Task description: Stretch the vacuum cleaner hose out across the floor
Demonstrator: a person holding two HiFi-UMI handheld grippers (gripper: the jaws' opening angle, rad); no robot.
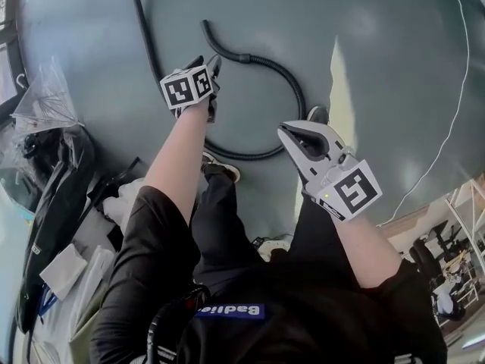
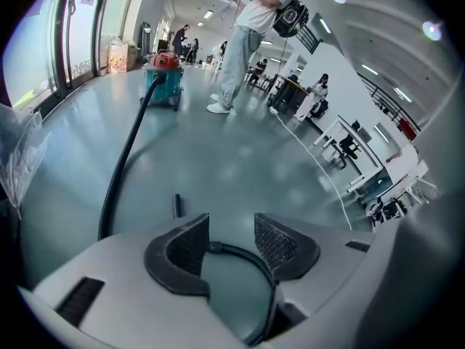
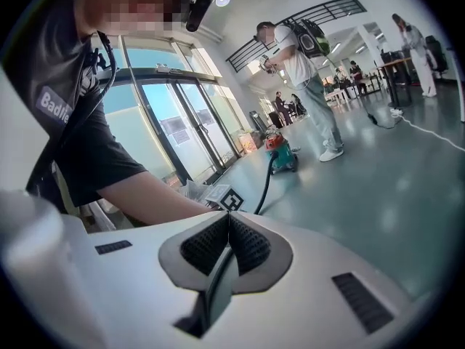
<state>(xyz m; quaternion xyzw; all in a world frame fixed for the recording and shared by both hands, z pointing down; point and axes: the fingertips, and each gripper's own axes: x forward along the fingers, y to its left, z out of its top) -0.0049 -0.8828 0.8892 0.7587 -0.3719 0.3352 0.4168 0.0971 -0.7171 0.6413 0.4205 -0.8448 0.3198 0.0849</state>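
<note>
Hose point(image 1: 261, 60) curled on the floor: left tongs point(image 2: 231, 227) gape over its loop, lining up a grab; right tongs point(image 3: 229, 227) pressed together, empty. Next: clamp, pull straight.

In the head view the bare left forearm point(image 1: 178, 165) reaches up toward 11 o'clock. The left tongs point(image 1: 215, 68) at its end tilt downward and point toward 1 o'clock, with the jaws apart and neither pad pressing on anything. The right forearm point(image 1: 365, 247) comes in from 5 o'clock. The right tongs point(image 1: 301, 131) sit nearer the body and aim toward 10 o'clock, with the jaws closed together and nothing held.
</note>
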